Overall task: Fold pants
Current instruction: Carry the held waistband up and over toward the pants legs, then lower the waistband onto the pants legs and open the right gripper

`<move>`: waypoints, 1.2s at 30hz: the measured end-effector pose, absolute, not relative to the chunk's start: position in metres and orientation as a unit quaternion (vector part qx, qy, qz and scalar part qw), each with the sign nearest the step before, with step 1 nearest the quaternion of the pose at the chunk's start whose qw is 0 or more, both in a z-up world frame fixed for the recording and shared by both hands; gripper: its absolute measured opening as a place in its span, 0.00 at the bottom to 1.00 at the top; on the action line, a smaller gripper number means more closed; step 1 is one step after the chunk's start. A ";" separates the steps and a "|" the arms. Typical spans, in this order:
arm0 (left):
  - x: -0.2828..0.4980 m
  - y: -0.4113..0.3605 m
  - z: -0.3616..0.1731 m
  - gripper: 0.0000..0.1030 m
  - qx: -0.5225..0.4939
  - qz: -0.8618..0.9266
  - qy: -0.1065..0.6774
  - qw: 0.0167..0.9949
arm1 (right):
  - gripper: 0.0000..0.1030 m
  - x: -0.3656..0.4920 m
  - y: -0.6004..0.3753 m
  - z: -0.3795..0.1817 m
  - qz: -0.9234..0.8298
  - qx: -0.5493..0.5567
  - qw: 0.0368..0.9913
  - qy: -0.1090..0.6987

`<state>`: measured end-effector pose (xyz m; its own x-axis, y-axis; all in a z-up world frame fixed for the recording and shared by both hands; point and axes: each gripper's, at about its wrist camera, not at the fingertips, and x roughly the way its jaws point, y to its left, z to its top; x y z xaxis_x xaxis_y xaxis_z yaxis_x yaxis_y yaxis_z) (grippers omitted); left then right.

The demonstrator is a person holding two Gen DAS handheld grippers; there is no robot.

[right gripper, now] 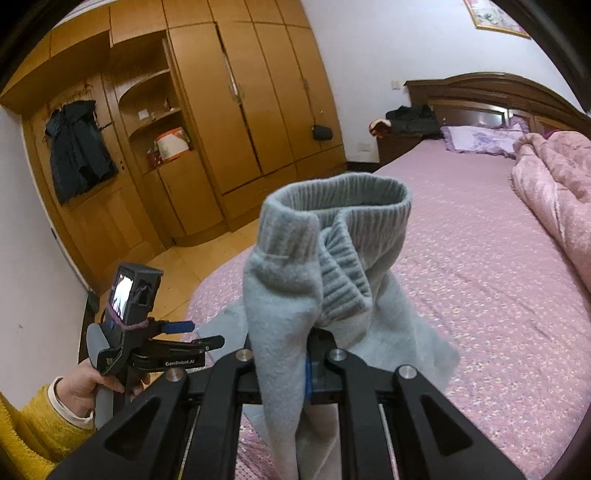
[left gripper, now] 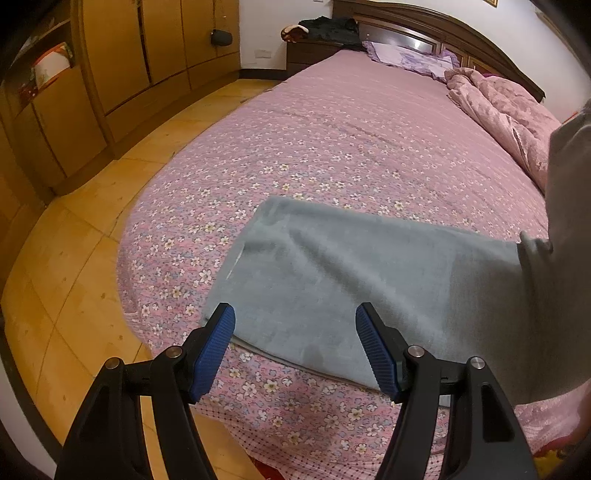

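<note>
Grey fleece pants (left gripper: 351,273) lie flat near the foot of the bed (left gripper: 332,140), part of them rising off the bed at the right edge of the left wrist view. My left gripper (left gripper: 295,350) hovers over their near edge, blue pads apart and nothing between them. My right gripper (right gripper: 314,365) is shut on a bunch of the pants (right gripper: 280,317), held up off the bed with the ribbed cuff (right gripper: 340,206) standing above the jaws. In the right wrist view the left gripper (right gripper: 207,338) appears low at left, held by a hand in a yellow sleeve.
The bed has a pink flowered cover, a rumpled pink quilt (left gripper: 509,110) along its right side and a purple pillow (left gripper: 402,55) at the dark headboard. Wooden wardrobes (right gripper: 236,110) line the wall to the left across a tiled floor (left gripper: 74,236). A nightstand holds dark clothes (left gripper: 328,26).
</note>
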<state>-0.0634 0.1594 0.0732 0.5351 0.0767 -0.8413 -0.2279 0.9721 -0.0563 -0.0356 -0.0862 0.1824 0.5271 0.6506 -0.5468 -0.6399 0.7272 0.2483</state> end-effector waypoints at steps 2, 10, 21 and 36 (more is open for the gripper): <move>-0.063 0.162 0.072 0.61 -0.082 0.089 0.475 0.872 | 0.09 -0.034 -0.079 0.177 0.374 0.004 0.869 0.323; -0.062 0.171 0.062 0.61 -0.092 0.091 0.480 0.868 | 0.10 -0.025 -0.041 0.140 0.389 -0.019 0.842 0.373; -0.067 0.181 0.052 0.61 -0.106 0.090 0.479 0.866 | 0.11 -0.012 -0.002 0.079 0.384 -0.037 0.812 0.438; -0.071 0.184 0.058 0.61 -0.109 0.095 0.472 0.870 | 0.56 -0.002 -0.001 0.049 0.388 0.028 0.765 0.513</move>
